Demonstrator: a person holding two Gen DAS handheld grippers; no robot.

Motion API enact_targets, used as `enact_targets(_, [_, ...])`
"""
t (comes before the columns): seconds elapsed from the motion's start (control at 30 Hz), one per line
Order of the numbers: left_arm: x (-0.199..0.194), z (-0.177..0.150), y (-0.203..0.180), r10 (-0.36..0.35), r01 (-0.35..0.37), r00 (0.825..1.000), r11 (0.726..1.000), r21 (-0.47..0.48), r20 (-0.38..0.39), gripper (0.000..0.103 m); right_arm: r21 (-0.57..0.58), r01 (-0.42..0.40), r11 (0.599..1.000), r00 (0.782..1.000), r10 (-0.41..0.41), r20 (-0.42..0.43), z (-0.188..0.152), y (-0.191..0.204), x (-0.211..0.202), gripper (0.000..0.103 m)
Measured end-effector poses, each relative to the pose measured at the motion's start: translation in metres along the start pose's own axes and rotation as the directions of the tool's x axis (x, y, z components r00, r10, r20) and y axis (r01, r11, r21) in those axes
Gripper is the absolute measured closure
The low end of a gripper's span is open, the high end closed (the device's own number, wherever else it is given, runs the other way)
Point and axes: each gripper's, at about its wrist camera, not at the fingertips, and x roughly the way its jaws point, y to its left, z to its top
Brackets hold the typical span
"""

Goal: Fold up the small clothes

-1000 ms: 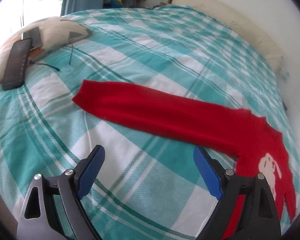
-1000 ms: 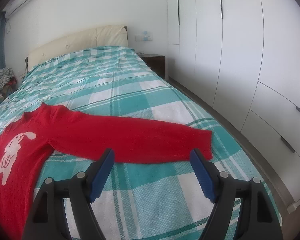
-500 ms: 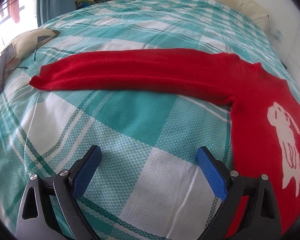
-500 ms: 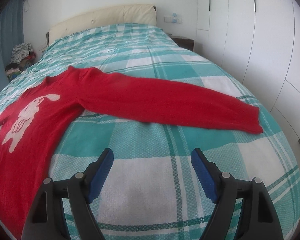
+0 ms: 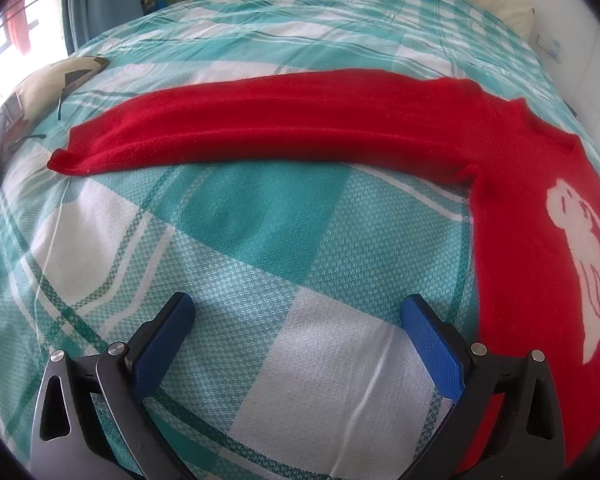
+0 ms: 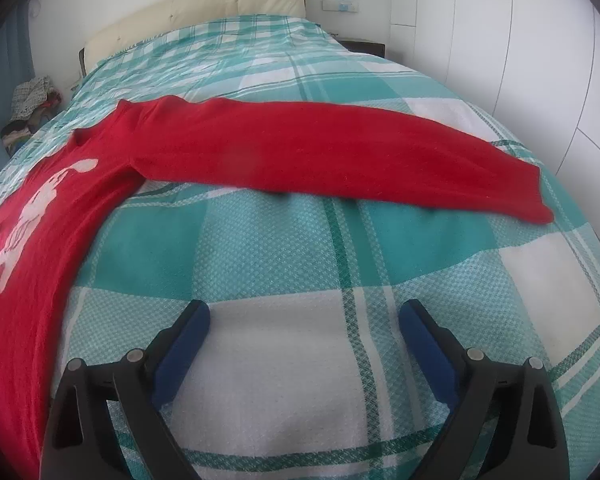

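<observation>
A red sweater with a white animal print lies flat on the teal plaid bed. In the left wrist view its left sleeve (image 5: pixel 284 124) stretches across the frame, the body (image 5: pixel 540 240) at the right. My left gripper (image 5: pixel 296 312) is open and empty, low over the bedspread just short of the sleeve. In the right wrist view the other sleeve (image 6: pixel 340 156) runs to the right, the body (image 6: pixel 40 216) at the left. My right gripper (image 6: pixel 304 316) is open and empty, low over the bedspread short of that sleeve.
A pillow (image 5: pixel 44 84) with dark devices and a cable lies at the bed's left edge. A cream headboard (image 6: pixel 192 8) is at the far end. White wardrobes (image 6: pixel 520 40) stand to the right. A pile of clothes (image 6: pixel 28 104) lies beyond the bed on the left.
Both grippers have come down and closer to the bed, so the sleeves loom larger and nearer. Both stay open. The sweater has not moved.
</observation>
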Motion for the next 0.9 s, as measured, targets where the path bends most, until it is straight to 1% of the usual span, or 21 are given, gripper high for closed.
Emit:
enact_targets(0.2, [-0.0002,0.0001,0.0,-0.004,0.004,1.0,1.0,-0.004,0.0,0.0,-0.003,0.0,1.0,1.0,0.0,-0.002,0.0004,0.0,0.0008,0.006])
enact_targets(0.37, [-0.0016,0.0011,0.0037,-0.032,0.032,0.999,0.999,-0.033,-0.001,0.0,-0.003,0.0,1.0,1.0,0.0,-0.003,0.0002,0.0002,0.0012,0.005])
enact_targets(0.43, [-0.0009,0.0006,0.0033,-0.033,0.033,0.999,0.999,-0.02,-0.006,0.0,-0.003,0.0,1.0,1.0,0.0,-0.003,-0.0004,0.0003,0.0012,0.005])
enact_targets(0.6, [-0.0013,-0.0013,-0.0014,-0.008,0.009,1.0,1.0,0.024,-0.011,0.0,-0.006,0.003,1.0,1.0,-0.003,-0.003,-0.0007,0.0012,0.0014,0.005])
enact_targets(0.7, [-0.0013,-0.0015,-0.0003,-0.015,0.015,1.0,1.0,0.024,-0.01,0.0,-0.011,0.009,1.0,1.0,-0.009,-0.004,-0.0024,0.0031,0.0012,0.004])
enact_targets(0.9, [-0.0013,-0.0018,-0.0012,-0.007,0.007,1.0,1.0,0.031,-0.011,0.0,-0.012,0.009,1.0,1.0,-0.009,-0.004,-0.0025,0.0032,0.001,0.004])
